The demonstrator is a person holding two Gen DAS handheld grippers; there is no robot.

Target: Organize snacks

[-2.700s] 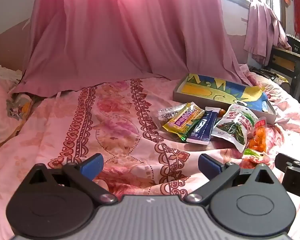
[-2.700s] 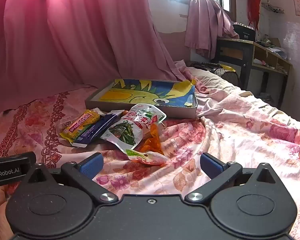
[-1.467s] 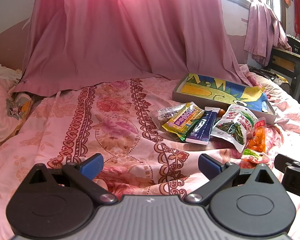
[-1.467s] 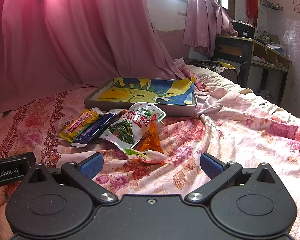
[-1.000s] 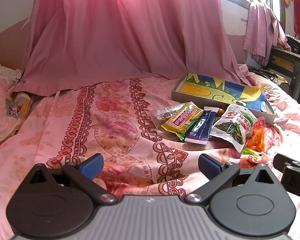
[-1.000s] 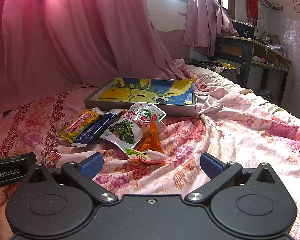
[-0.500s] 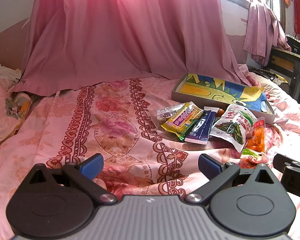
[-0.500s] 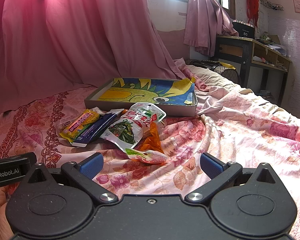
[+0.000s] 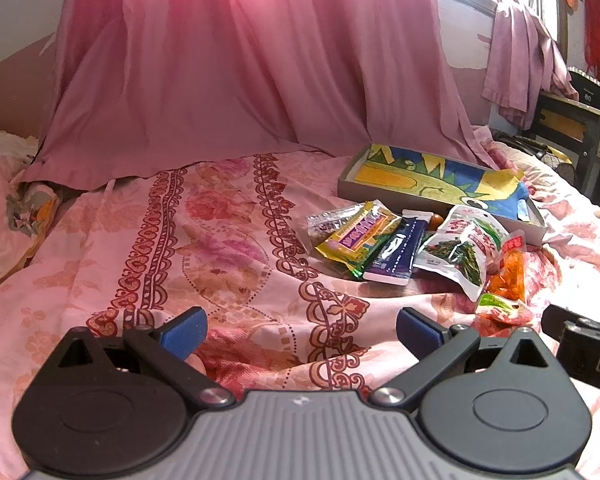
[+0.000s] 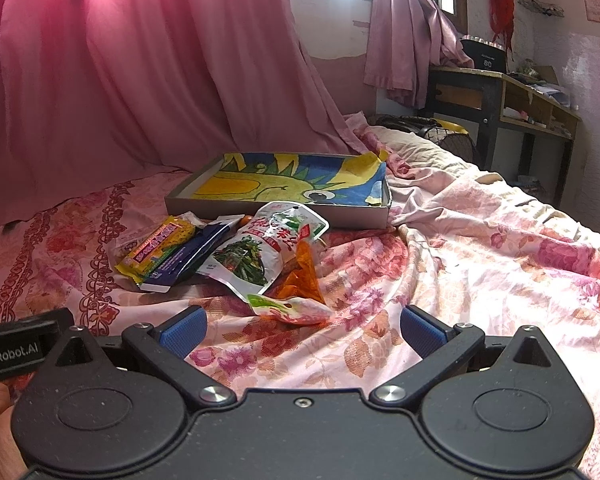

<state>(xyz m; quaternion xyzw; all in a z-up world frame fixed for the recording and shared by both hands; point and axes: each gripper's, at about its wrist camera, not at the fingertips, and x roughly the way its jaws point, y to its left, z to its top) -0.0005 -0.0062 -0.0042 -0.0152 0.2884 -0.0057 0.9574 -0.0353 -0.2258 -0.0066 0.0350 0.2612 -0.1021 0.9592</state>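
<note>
Several snack packets lie in a heap on the pink floral bedspread: a yellow packet (image 9: pixel 356 234) (image 10: pixel 156 249), a dark blue packet (image 9: pixel 396 254) (image 10: pixel 188 258), a white and green pouch (image 9: pixel 460 248) (image 10: pixel 264 250) and an orange packet (image 9: pixel 508 280) (image 10: pixel 300 272). Behind them lies a shallow grey box (image 9: pixel 380 196) (image 10: pixel 356 218) lined with a yellow and blue drawing. My left gripper (image 9: pixel 302 326) is open and empty, short and left of the heap. My right gripper (image 10: pixel 302 326) is open and empty, just short of the orange packet.
A pink curtain (image 9: pixel 240 60) hangs behind the bed. A dark desk (image 10: pixel 500 96) stands at the right by the wall. The bedspread (image 10: pixel 480 260) is rumpled to the right of the box. A pillow (image 9: pixel 4 208) lies at the far left.
</note>
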